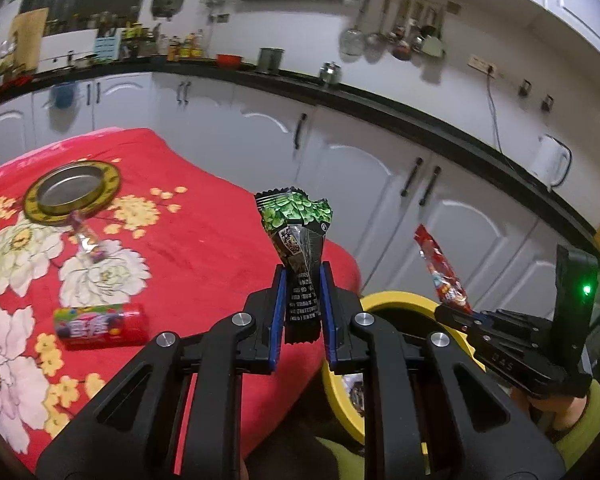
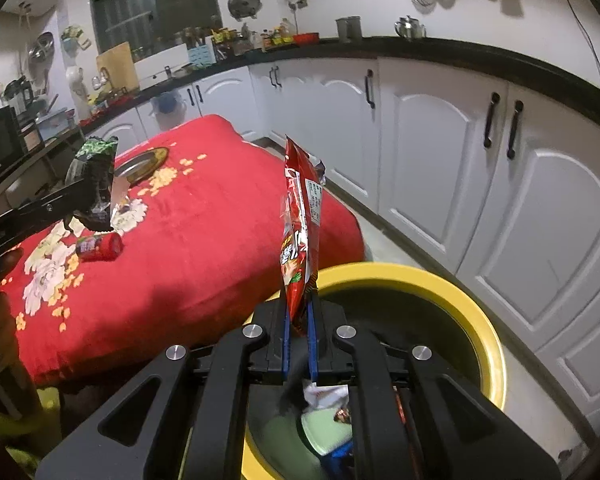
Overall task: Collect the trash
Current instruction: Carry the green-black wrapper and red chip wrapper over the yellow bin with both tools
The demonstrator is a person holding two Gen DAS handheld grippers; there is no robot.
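Gripping green wrapper [image 1: 296, 236], left hand-held gripper [image 1: 303, 304]; right hand-held gripper [image 2: 299, 320] clamps red wrapper [image 2: 300, 224] beside yellow bin [image 2: 452, 292].

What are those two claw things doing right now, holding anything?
Left gripper: closed on a green and black snack wrapper.
Right gripper: closed on a red snack wrapper, near the yellow bin.
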